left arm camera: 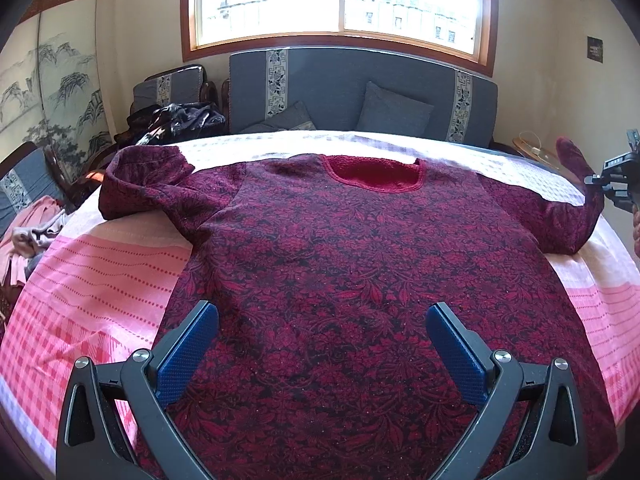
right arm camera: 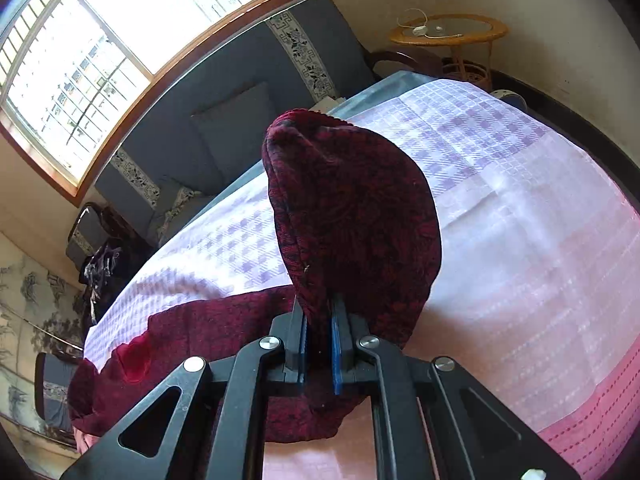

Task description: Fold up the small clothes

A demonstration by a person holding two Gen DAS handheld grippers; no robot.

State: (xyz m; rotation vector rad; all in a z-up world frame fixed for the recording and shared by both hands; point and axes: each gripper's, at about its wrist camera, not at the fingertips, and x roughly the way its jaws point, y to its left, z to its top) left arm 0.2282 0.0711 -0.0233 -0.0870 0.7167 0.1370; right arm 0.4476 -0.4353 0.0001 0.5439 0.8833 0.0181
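A dark red floral sweater point(left arm camera: 320, 248) lies flat on a pink and white checked cloth point(left arm camera: 100, 280), collar point(left arm camera: 374, 176) at the far side. Its left sleeve point(left arm camera: 148, 188) is folded back on itself. My left gripper point(left arm camera: 322, 328) is open and empty, hovering above the sweater's lower body. My right gripper point(right arm camera: 319, 332) is shut on the right sleeve point(right arm camera: 352, 216) and holds its end lifted off the cloth point(right arm camera: 520, 240). In the left wrist view the raised sleeve point(left arm camera: 576, 200) and right gripper point(left arm camera: 604, 182) sit at the far right.
A grey sofa point(left arm camera: 340, 92) with cushions stands behind the cloth under a window. Dark clothes point(left arm camera: 176, 120) lie on a chair at the back left and pink garments point(left arm camera: 32, 232) at the left. A wicker side table point(right arm camera: 448, 36) stands at the right.
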